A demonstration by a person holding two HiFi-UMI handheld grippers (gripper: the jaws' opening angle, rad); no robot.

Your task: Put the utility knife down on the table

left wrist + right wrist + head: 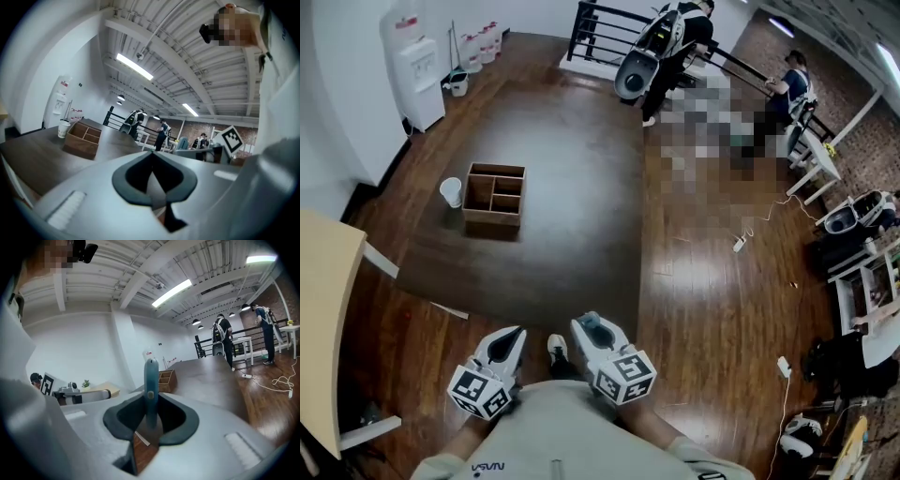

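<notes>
The blue utility knife stands upright between the jaws of my right gripper, which is shut on it. In the head view its blue end pokes out of the right gripper, held close to my body. The left gripper is beside it, shut with nothing in its jaws. The dark brown table lies ahead of both grippers, with its near edge a short way in front of them.
A wooden divided box and a white paper cup stand on the table's left part. A light wooden tabletop is at my left. A water dispenser stands far left; people stand by the railing. Cables lie on the floor to the right.
</notes>
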